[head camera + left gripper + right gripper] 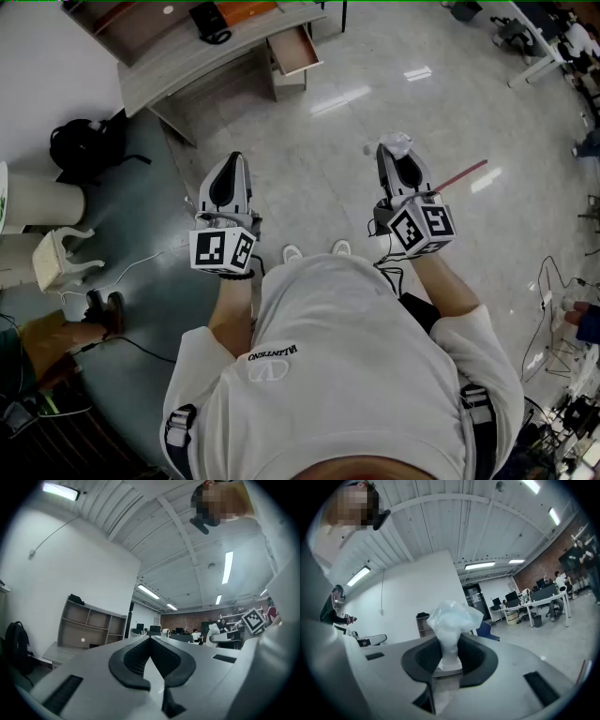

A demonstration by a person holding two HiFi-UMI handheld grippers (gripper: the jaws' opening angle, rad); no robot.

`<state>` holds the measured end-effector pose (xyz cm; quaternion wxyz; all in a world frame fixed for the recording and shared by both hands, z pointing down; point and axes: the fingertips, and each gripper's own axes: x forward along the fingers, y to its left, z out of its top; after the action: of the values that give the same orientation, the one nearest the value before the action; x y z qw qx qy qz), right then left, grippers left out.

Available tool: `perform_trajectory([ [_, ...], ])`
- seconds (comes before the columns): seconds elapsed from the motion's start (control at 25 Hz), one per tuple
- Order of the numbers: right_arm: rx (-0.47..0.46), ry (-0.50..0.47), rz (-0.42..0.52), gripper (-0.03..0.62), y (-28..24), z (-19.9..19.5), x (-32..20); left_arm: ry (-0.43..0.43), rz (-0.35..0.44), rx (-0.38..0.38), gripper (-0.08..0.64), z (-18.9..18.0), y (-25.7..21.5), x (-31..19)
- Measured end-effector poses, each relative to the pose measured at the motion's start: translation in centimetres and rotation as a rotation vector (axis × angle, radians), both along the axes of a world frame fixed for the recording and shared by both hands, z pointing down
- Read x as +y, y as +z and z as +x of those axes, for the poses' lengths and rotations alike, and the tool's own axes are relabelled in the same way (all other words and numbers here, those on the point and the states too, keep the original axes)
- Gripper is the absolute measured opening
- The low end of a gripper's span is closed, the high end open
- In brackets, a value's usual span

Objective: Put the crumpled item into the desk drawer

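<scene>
A crumpled white tissue sticks up from between the jaws of my right gripper, which is shut on it. In the head view the same tissue shows at the tip of the right gripper, held at waist height over the floor. My left gripper is beside it, level, with its jaws closed together and nothing in them; its own view shows the tips meeting. The grey desk stands far ahead at the upper left, and its drawer is pulled open.
A black backpack lies by the wall at the left, next to a white stool. A shelf unit sits on the desk. A red stick lies on the shiny floor at the right. Cables trail at the right edge.
</scene>
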<state>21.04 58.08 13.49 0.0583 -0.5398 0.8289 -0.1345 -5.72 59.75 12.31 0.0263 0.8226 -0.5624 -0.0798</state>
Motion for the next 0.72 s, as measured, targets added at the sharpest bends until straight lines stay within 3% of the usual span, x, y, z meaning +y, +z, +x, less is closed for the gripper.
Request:
perform_trajectory([
  [0.72,-0.013,-0.037,-0.014,0.083,0.1,-4.9,-0.7,0.028,-0.013,0.006,-0.002,-3.6,0.3,-1.0],
])
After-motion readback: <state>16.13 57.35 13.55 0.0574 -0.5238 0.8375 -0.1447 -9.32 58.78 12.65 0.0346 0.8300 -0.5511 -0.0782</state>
